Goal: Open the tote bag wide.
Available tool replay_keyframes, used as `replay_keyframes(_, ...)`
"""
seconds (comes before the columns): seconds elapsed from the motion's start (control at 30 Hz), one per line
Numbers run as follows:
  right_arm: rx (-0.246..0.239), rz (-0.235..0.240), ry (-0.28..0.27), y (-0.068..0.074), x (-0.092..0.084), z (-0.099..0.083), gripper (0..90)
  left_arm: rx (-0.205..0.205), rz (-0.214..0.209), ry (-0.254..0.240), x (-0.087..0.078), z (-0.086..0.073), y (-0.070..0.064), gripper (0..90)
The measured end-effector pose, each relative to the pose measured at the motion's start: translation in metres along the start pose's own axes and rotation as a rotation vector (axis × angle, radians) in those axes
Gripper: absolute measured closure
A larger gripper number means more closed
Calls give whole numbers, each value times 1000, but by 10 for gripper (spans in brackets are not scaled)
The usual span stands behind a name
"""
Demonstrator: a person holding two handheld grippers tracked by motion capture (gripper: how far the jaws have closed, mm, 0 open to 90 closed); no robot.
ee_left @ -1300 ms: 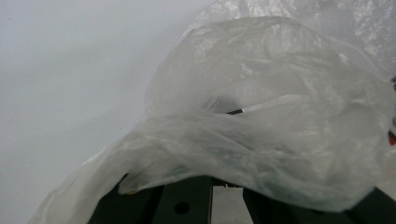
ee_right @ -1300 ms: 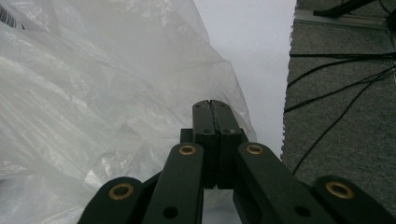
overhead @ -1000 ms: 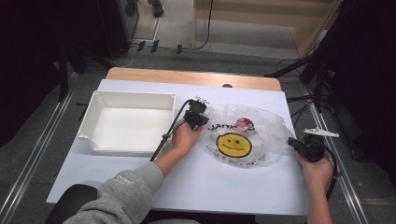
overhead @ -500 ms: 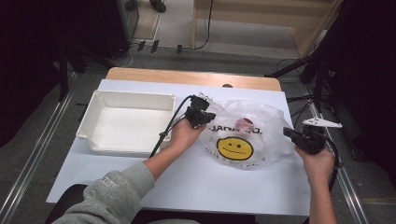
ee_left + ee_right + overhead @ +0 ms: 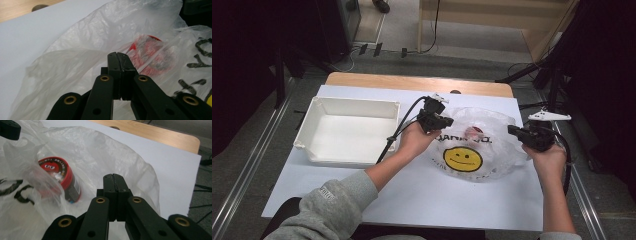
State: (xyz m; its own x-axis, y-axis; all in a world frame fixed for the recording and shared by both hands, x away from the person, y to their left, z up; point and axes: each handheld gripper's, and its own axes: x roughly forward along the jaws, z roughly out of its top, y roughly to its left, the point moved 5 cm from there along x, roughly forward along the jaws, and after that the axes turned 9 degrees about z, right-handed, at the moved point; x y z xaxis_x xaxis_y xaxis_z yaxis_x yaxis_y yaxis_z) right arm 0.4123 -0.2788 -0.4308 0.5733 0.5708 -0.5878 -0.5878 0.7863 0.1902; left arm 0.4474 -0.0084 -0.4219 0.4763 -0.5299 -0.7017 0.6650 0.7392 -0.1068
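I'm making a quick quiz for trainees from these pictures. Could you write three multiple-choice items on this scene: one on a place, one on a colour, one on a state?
1. Where is the red-lidded can?
A. In the white tray
B. Inside the clear plastic bag
C. On the floor

2. What colour is the smiley face printed on the bag?
A. Yellow
B. Green
C. Blue

3. How do the jaws of the left claw stand?
A. Wide open
B. Pressed together on bag film
C. Clamped round the can

Answers:
1 B: the can shows through the bag's film, while the tray holds nothing.
2 A: the round face is yellow with black features.
3 B: the jaws meet with plastic pinched between them.
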Motion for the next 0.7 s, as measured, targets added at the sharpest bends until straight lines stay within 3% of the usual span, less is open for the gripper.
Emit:
replay_keyframes(0.1,-6,34,3,-1,11,8,900,-5,-2,-13,9,4,-2,900)
replay_keyframes(0.2,1,60,13,-4,24,12,900,-17,-8,30,21,1,-2,900)
replay_keyframes(0.37,13,75,43,-9,43,7,900,7,-7,74,33,-12,-7,900)
replay_keyframes(0.47,20,83,70,-13,53,0,900,-13,-21,82,35,-20,-7,900)
replay_keyframes(0.7,50,82,81,-21,64,-14,900,-5,-28,91,33,-42,-12,900)
